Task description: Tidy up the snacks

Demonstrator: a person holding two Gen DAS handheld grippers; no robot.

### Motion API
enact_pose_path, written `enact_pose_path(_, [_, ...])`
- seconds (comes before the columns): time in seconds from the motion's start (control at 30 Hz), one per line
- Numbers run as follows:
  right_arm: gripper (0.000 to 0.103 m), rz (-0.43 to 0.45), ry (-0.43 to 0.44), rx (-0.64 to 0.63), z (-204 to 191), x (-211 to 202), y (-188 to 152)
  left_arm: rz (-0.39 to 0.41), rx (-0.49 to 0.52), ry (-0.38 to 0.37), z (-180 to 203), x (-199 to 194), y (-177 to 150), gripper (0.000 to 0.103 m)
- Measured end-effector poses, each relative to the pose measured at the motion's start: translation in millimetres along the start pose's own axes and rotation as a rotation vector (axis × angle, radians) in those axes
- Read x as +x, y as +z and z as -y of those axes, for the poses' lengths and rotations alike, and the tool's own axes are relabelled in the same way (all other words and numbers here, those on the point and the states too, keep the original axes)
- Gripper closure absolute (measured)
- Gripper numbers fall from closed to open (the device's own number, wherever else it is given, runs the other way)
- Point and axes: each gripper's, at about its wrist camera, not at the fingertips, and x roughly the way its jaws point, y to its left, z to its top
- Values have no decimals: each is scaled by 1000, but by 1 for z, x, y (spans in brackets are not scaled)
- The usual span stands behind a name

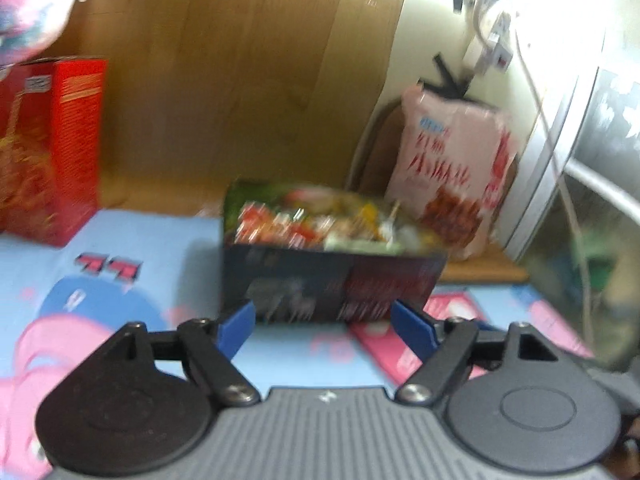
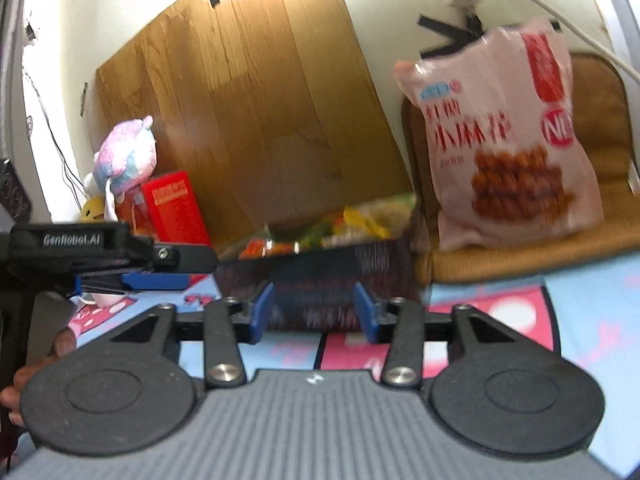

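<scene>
A large wood-grain panel (image 2: 256, 112) is seen propped against the pale wall at the back. The surface in front is covered w/ a light-blue & pink cartoon-print sheet (image 1: 120, 248). A pink plastic snack bag printed w/ red lettering & brown fried balls (image 2: 508, 140) is stood upright on a brown cushion (image 2: 600, 236) at the right. A tall red cardboard carton (image 1: 52, 148) is stood at the left, w/ a pink & blue plush toy (image 2: 124, 156) sat on top. A dark open box filled w/ small bright snack packets (image 1: 320, 256) is placed on the sheet approx. in the middle, between carton & bag. The left gripper (image 1: 324, 326) is held just before the box, its blue fingers (image 1: 238, 330) spread wide, nothing gripped. The right gripper (image 2: 314, 312) is likewise aimed at the box, blue fingers (image 2: 262, 312) parted, nothing held between them.
</scene>
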Motion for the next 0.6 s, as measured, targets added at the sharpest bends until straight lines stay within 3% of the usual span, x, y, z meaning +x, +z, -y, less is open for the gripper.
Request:
enact_pose_path(0.13, [48,-52,-11,82,-1,-14,-18,-61,-15,66,-2,-7,-26,19])
enact_pose_path(0.27, [43,-92,-5,190,2,-23,-30,-54,10,156,0,-17,-46,0])
enact_pose_path(0.6, [41,-97,-19,199,-13,-36,-45,-93,16,251,-3,-21,-77,0])
